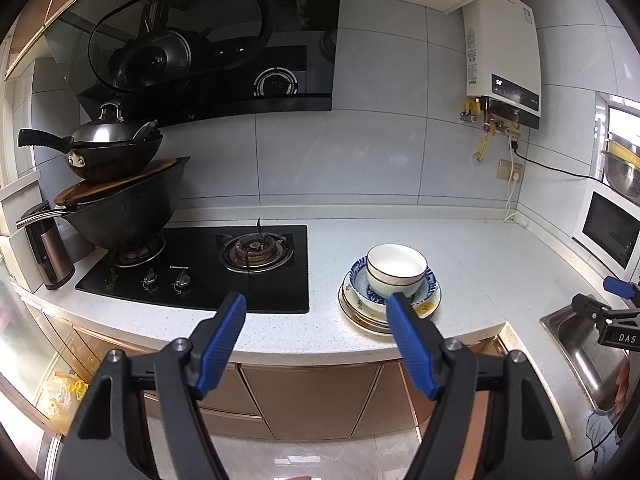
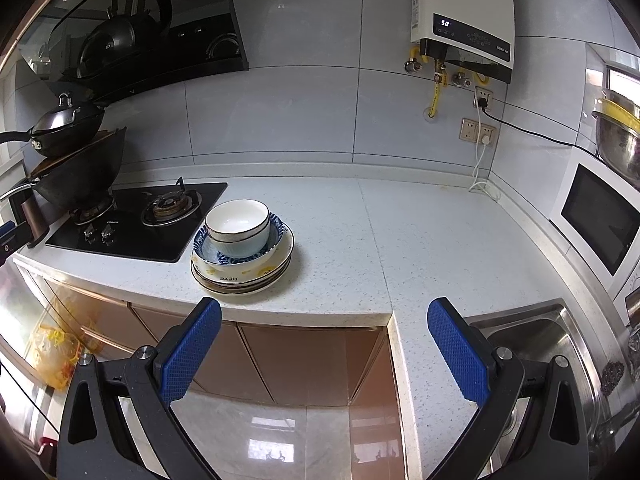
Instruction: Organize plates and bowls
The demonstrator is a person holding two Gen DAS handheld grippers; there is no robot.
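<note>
Grippers, nearest: left gripper (image 1: 316, 312) and right gripper (image 2: 324, 318), both with jaws spread wide and holding nothing, both short of the counter edge. Counter (image 2: 400, 240): one stack near the front edge, beside the stove (image 2: 132, 220). Plates (image 2: 240, 276) lowest, patterned bowl (image 2: 280, 234) on them, white bowls (image 2: 238, 226) nested on top. Stack fits either finished sorting or dishes awaiting separation. Handling judgement: grip rims squarely; lift straight, since nested bowls may cling.

Bright, even daylight from the window (image 1: 624, 120) at right; glare on the floor tiles (image 2: 276, 446); soft shadows, sharp centre, strong fisheye bending with dark vignetted corners.
</note>
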